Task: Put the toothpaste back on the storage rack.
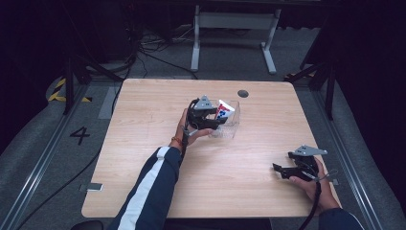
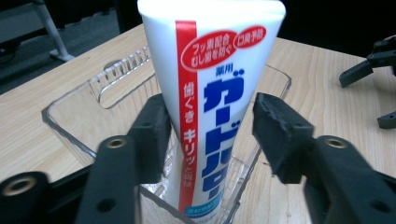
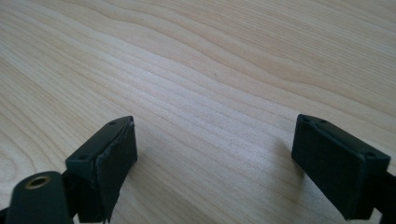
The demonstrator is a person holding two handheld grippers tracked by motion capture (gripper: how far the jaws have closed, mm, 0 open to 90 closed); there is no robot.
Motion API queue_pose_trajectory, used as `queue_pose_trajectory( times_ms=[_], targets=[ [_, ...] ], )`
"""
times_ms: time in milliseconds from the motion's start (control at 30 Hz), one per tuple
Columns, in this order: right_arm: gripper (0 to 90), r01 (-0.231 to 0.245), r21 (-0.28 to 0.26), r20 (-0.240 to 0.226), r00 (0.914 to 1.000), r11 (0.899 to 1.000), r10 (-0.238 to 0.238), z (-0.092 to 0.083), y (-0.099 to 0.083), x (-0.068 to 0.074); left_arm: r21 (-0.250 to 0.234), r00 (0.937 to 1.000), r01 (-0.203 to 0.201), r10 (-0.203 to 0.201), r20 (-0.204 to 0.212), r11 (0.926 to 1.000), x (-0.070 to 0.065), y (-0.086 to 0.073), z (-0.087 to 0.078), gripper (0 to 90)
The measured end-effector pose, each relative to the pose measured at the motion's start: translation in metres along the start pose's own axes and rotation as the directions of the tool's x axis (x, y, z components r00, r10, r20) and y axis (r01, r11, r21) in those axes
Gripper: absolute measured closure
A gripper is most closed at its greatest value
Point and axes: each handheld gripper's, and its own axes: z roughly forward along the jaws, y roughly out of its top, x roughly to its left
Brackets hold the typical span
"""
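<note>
A white toothpaste tube point(image 2: 210, 93) with a red stripe and blue lettering stands tilted in a clear plastic box point(image 2: 70, 126) near the middle of the wooden table. In the high view the tube point(image 1: 223, 111) leans out of the box point(image 1: 233, 125). My left gripper point(image 1: 216, 122) reaches into the box from the left. Its jaws sit on either side of the tube point(image 2: 212, 126), with a gap showing at the right jaw, so it is open. My right gripper point(image 1: 279, 171) rests low over bare wood at the near right, open with nothing between its fingers point(image 3: 215, 140).
A round cable hole point(image 1: 243, 93) sits near the table's far edge. A white desk frame point(image 1: 234, 28) and cables stand on the floor beyond. From the left gripper view, the right gripper point(image 2: 373, 60) shows far off at the right.
</note>
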Motion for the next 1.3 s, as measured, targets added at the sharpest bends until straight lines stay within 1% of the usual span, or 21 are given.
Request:
queue_pose_trajectory(
  times_ms=[67,100,200,233,333,367,500,533,567,600,633,700,733,867,967,1000,1067,1100,1167,1200,1300],
  targets=[
    [14.3,0.000,0.000,0.000,1.0000,1.000,0.000,0.000,0.000,0.000,0.000,1.0000,0.001,-0.001,-0.002,1.0000,0.000,0.001,-0.002,44.0],
    [14.3,0.000,0.000,0.000,1.0000,1.000,0.000,0.000,0.000,0.000,0.002,0.9999,0.005,-0.005,-0.010,1.0000,0.002,0.001,-0.004,43.2],
    [14.3,-0.002,-0.001,0.000,1.0000,1.000,0.002,0.000,0.000,0.000,-0.006,0.9999,0.016,-0.016,-0.003,0.9999,0.003,0.001,-0.007,41.5],
    [14.3,0.000,0.000,0.000,1.0000,1.000,0.000,0.000,0.000,0.000,-0.008,0.9999,0.008,-0.008,-0.009,0.9999,0.003,0.002,-0.008,40.7],
    [14.3,0.000,0.000,0.000,1.0000,1.000,0.000,0.000,0.000,0.000,-0.007,0.9998,0.016,-0.016,-0.012,0.9998,0.004,0.002,-0.012,40.6],
    [14.3,0.000,0.000,0.000,1.0000,1.000,0.000,0.000,0.000,0.000,-0.008,0.9997,0.011,-0.012,-0.022,0.9999,0.005,0.003,-0.014,40.4],
    [14.3,0.000,0.000,0.000,1.0000,1.000,0.000,0.000,0.000,0.000,-0.013,0.9996,0.005,-0.006,-0.029,0.9999,0.005,0.005,-0.020,39.4],
    [14.3,0.000,0.000,0.000,1.0000,1.000,0.000,0.000,0.000,0.000,-0.019,0.9995,0.015,-0.015,-0.027,0.9997,0.004,0.006,-0.022,38.7],
    [14.3,0.000,0.000,0.000,1.0000,1.000,0.000,0.000,0.000,0.000,-0.019,0.9995,0.015,-0.015,-0.027,0.9997,0.004,0.006,-0.022,38.4],
    [14.3,0.000,0.000,0.000,1.0000,1.000,0.000,0.000,0.000,0.000,-0.013,0.9995,-0.004,0.003,-0.030,0.9999,0.004,0.008,-0.026,37.7],
    [14.3,0.000,0.000,0.000,1.0000,1.000,0.000,0.000,0.000,0.000,-0.015,0.9996,0.003,-0.004,-0.028,0.9999,0.003,0.009,-0.027,37.1],
    [14.3,0.000,0.000,0.000,1.0000,1.000,0.000,0.000,0.000,0.000,-0.004,0.9994,-0.009,0.008,-0.033,1.0000,0.003,0.010,-0.029,36.0],
    [14.3,-0.002,-0.001,0.000,1.0000,1.000,0.002,0.000,0.000,0.000,0.006,0.9992,-0.021,0.021,-0.034,0.9998,0.003,0.011,-0.032,35.2],
    [14.3,0.000,0.000,0.000,1.0000,1.000,0.000,0.000,0.000,0.000,0.013,0.9989,-0.028,0.029,-0.037,0.9995,0.002,0.012,-0.037,34.4],
    [14.3,0.000,0.000,0.000,1.0000,1.000,0.000,0.000,0.000,0.000,0.020,0.9991,-0.016,0.017,-0.039,0.9997,0.000,0.012,-0.042,33.9],
    [14.3,0.000,0.000,0.000,1.0000,1.000,0.000,0.000,0.000,0.000,0.025,0.9987,-0.029,0.030,-0.040,0.9993,0.000,0.013,-0.043,33.2],
    [14.3,0.000,0.000,0.000,1.0000,1.000,0.000,0.000,0.000,0.000,0.035,0.9985,-0.032,0.034,-0.044,0.9988,-0.002,0.012,-0.046,33.0],
    [14.3,-0.002,-0.001,-0.001,1.0000,1.000,0.002,0.000,0.000,0.000,0.041,0.9977,-0.047,0.049,-0.047,0.9980,-0.002,0.012,-0.048,32.9],
    [14.3,-0.002,-0.001,0.000,1.0000,1.000,0.002,0.000,0.000,0.000,0.045,0.9978,-0.043,0.045,-0.048,0.9981,-0.003,0.012,-0.051,32.7],
    [14.3,-0.003,-0.001,0.001,1.0000,1.000,0.003,0.000,0.000,0.000,0.054,0.9964,-0.058,0.061,-0.059,0.9969,-0.005,0.012,-0.054,32.7],
    [14.3,-0.002,-0.001,0.000,1.0000,1.000,0.002,0.000,0.000,0.000,0.048,0.9957,-0.059,0.063,-0.068,0.9971,-0.006,0.013,-0.059,32.8]
  ],
)
